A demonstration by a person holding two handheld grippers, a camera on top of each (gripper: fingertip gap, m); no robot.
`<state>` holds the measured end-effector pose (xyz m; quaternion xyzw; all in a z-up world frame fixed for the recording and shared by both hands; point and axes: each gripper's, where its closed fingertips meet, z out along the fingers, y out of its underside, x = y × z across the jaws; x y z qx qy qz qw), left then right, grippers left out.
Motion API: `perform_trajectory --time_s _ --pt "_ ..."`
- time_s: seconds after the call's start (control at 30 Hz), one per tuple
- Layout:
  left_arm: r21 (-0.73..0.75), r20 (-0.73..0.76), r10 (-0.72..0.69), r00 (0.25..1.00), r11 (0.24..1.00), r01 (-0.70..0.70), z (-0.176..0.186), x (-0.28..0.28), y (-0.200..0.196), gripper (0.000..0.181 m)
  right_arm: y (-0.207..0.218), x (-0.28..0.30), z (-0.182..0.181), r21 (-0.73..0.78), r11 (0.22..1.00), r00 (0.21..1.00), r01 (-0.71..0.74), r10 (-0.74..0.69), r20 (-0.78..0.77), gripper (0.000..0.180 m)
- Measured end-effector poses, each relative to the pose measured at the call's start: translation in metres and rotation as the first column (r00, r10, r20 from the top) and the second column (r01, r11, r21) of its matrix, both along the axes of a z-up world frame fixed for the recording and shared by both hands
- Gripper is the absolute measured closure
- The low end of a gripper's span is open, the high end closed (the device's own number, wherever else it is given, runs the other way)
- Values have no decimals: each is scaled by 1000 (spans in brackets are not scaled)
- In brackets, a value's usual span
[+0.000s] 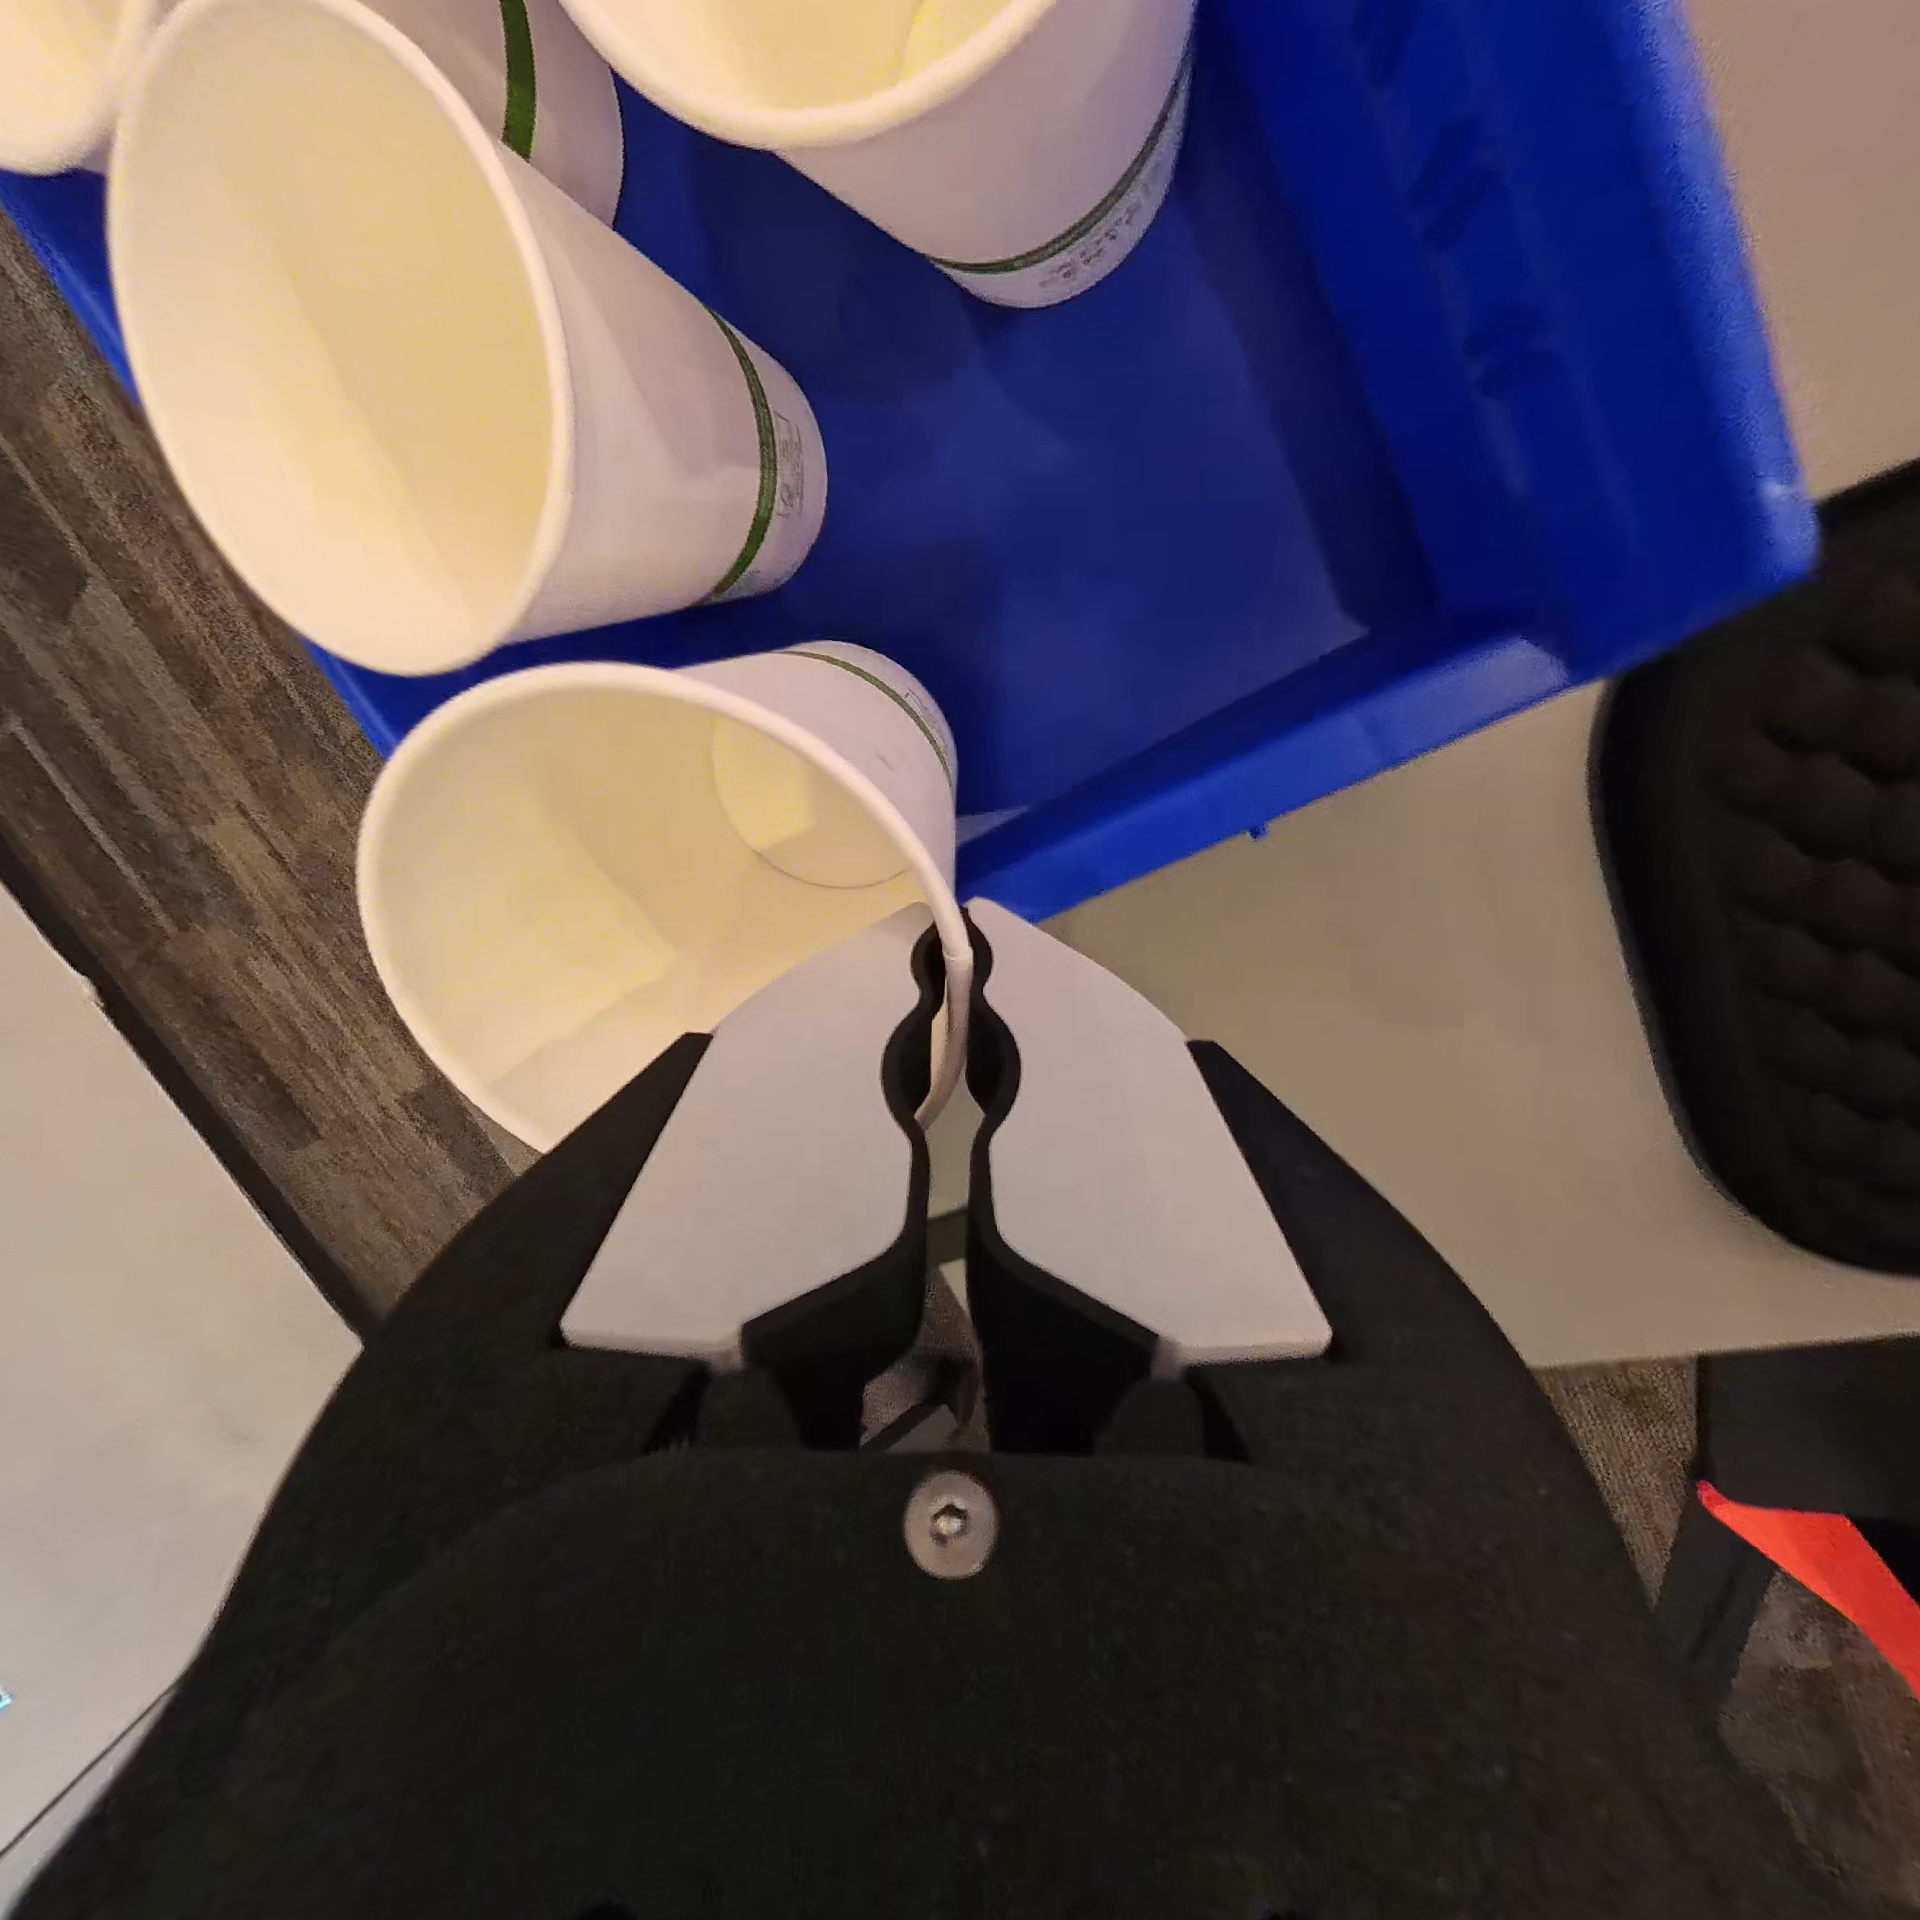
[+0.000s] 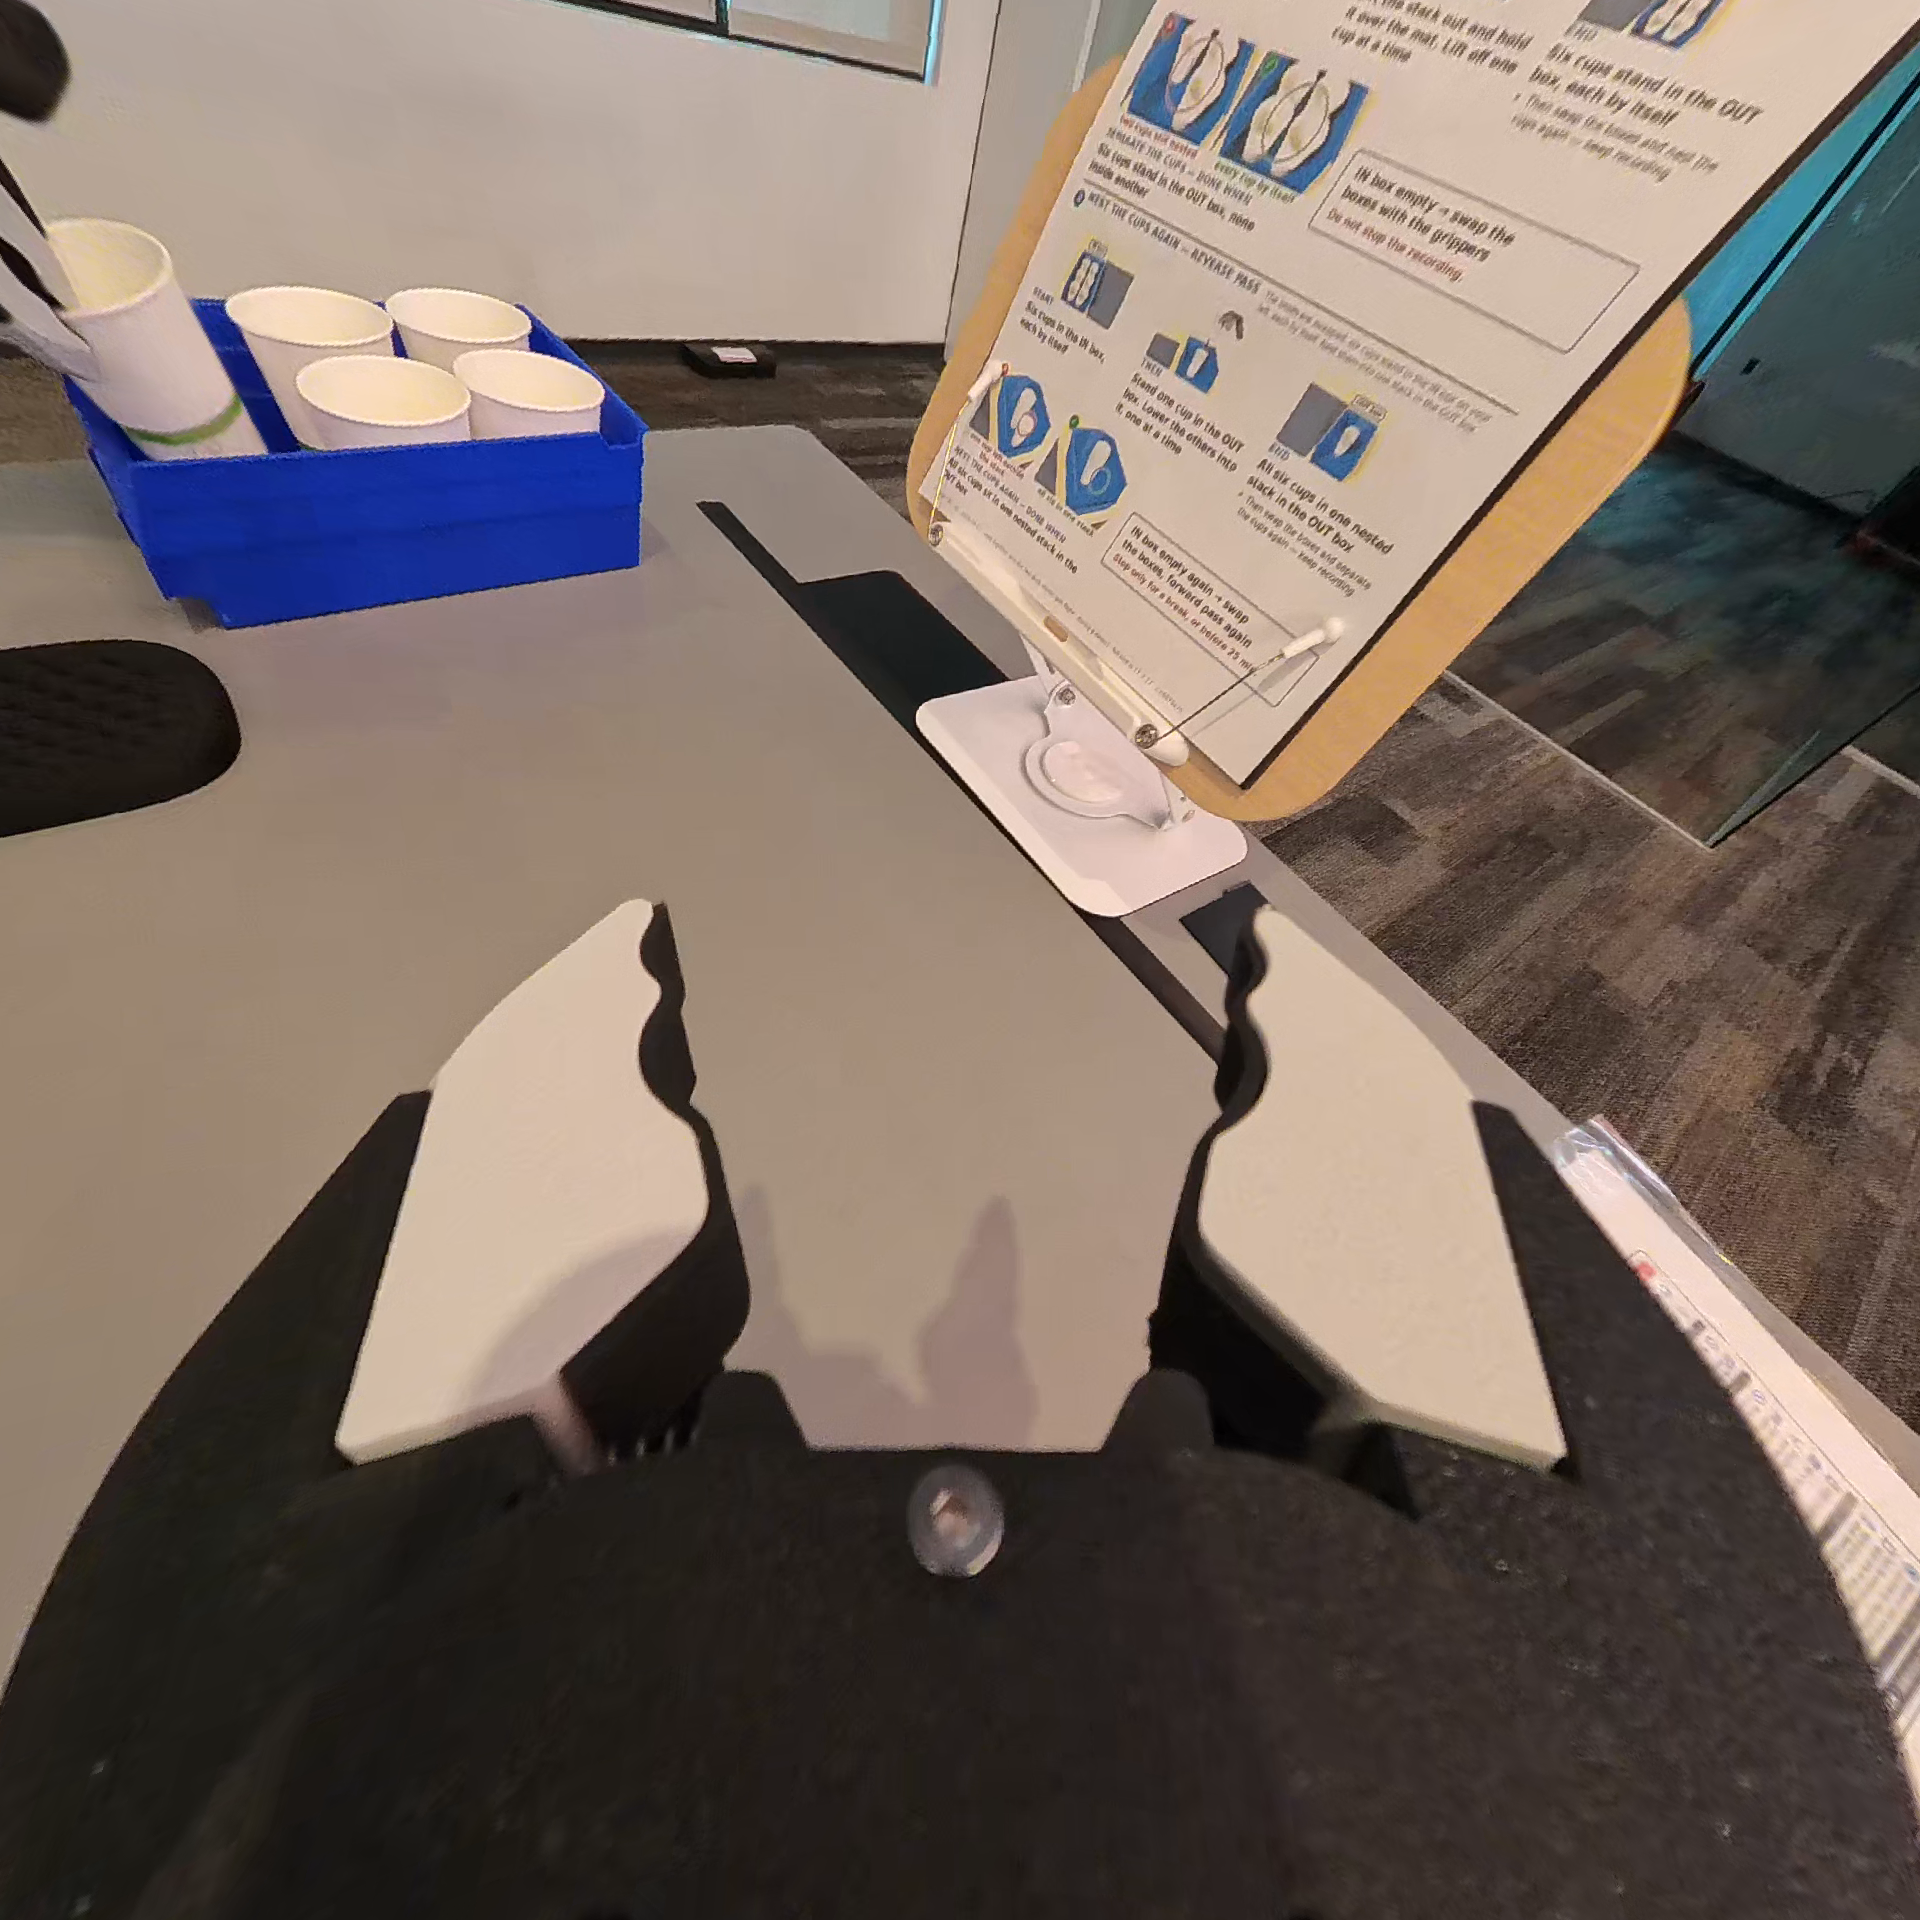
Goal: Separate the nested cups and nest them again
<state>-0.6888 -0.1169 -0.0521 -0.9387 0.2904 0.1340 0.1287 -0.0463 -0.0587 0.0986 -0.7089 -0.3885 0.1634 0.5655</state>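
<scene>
The left gripper (image 1: 954,1023) is clamped on the rim of a cup (image 1: 644,883) whose long axis tilts toward 1 o'clock over the blue bin (image 1: 1455,520), while the right gripper (image 2: 951,1029), jaws apart, hangs well away over the table (image 2: 623,779).

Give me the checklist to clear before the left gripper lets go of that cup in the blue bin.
1. Left gripper pinches the held cup by its rim: ok.
2. Held cup is over the blue bin: ok, its base is inside.
3. Held cup upright: not ok, it leans in the right wrist view.
4. Held cup's base resting on the bin floor: cannot tell.
5. Four standing cups clear of the held one: ok, a gap shows.
6. Right gripper out of the way: ok, open over the grey table.
</scene>
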Motion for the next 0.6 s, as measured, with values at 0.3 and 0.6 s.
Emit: perform_trajectory --time_s 0.3,0.6 --pt "113 66 -320 945 944 312 90 90 -33 181 -21 -72 3 78 960 962 -270 272 -15 87" --pt "284 65 -838 541 536 795 133 325 -65 181 -109 -190 -12 56 706 701 -706 707 -87 85"
